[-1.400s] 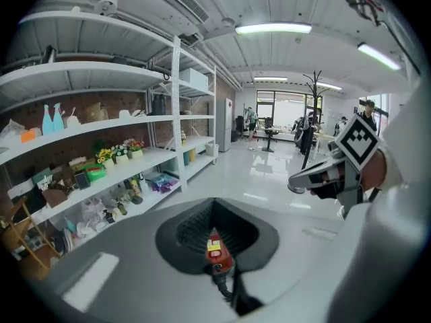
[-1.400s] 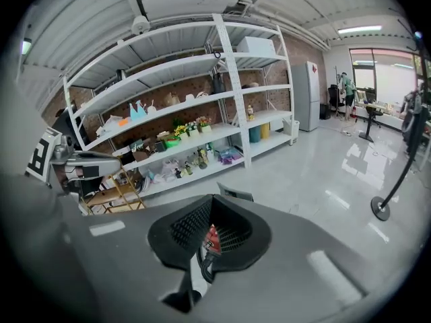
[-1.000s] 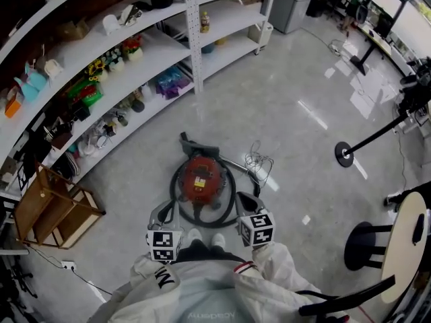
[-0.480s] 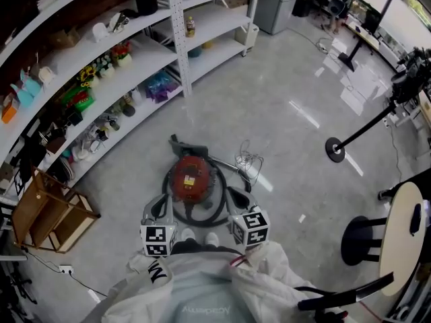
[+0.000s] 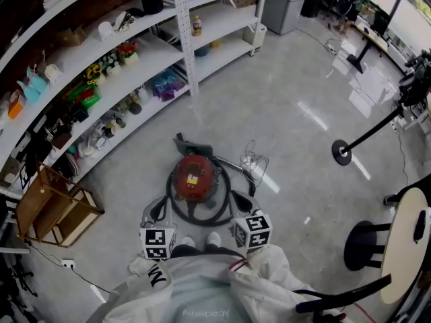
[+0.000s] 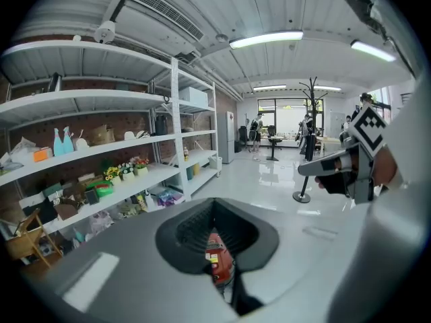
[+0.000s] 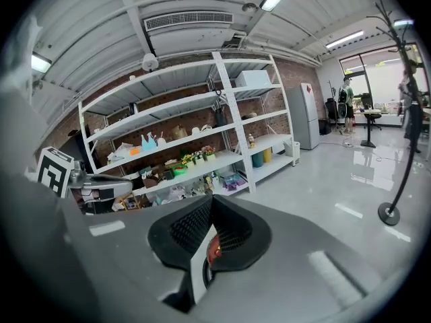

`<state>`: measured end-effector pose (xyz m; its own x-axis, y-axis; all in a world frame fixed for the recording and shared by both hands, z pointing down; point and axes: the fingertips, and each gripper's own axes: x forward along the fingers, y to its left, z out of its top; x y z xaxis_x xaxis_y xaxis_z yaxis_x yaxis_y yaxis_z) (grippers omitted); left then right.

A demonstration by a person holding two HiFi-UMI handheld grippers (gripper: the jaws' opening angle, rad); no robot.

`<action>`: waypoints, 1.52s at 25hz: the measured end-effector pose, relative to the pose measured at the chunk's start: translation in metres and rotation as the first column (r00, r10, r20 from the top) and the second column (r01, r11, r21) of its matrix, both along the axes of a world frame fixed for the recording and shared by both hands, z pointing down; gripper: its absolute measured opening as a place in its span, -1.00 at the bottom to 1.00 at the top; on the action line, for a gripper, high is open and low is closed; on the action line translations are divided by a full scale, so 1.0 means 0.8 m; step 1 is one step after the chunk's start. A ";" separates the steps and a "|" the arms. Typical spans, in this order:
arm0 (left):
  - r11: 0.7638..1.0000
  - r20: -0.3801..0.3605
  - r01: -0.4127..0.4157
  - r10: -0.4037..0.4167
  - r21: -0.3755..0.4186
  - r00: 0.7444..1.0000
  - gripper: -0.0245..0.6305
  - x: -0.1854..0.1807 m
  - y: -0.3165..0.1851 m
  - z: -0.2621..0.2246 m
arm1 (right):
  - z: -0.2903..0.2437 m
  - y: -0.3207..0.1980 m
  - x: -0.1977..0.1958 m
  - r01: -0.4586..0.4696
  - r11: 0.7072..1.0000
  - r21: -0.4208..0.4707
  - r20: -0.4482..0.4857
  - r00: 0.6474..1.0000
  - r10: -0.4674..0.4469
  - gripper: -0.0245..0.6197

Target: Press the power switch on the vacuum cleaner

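- Little had shifted since half a second earlier: both grippers hung at nearly the same spots, and the vacuum cleaner (image 5: 194, 178) sat almost where it had been in the head view.
- That red, round vacuum cleaner stood on the grey floor (image 5: 296, 126), just ahead of the person's white shoes (image 5: 199, 239), with a black hose (image 5: 202, 219) looped round it.
- A loose white cable (image 5: 255, 161) lay on the floor just to its right.
- Its power switch could not be made out in any view.
- Left gripper (image 5: 157, 209) hovered near the cleaner's left side, apart from it; its jaws were drawn together with nothing between them, and the red body showed only through the narrow gap.
- Right gripper (image 5: 241, 201) hovered near the cleaner's right side, also clear of it, with its jaws likewise closed on nothing.
- White shelving (image 5: 128, 69) full of small items ran along the left, with a wooden crate (image 5: 52, 208) on the floor below it.
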<state>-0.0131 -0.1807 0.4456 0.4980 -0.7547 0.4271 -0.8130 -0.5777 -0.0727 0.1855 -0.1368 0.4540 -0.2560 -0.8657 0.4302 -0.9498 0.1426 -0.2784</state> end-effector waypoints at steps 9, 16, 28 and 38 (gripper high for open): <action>1.000 0.006 0.010 -0.010 -0.011 1.000 -0.93 -0.011 0.011 0.003 | 0.009 0.000 -0.010 0.010 1.000 -0.013 0.001 1.000 -0.010 -0.92; 1.000 -0.010 0.018 -0.019 -0.019 1.000 -0.93 -0.039 0.024 0.006 | 0.005 0.013 -0.032 0.008 1.000 -0.018 -0.017 1.000 -0.008 -0.92; 1.000 -0.058 -0.023 0.023 -0.006 0.998 -0.93 -0.114 0.050 0.003 | -0.010 0.057 -0.112 -0.036 0.999 -0.004 -0.054 0.998 0.036 -0.92; 0.994 -0.105 -0.103 0.105 0.022 0.989 -0.93 -0.142 0.088 0.002 | -0.016 0.115 -0.157 -0.111 0.994 0.016 -0.091 0.990 0.112 -0.92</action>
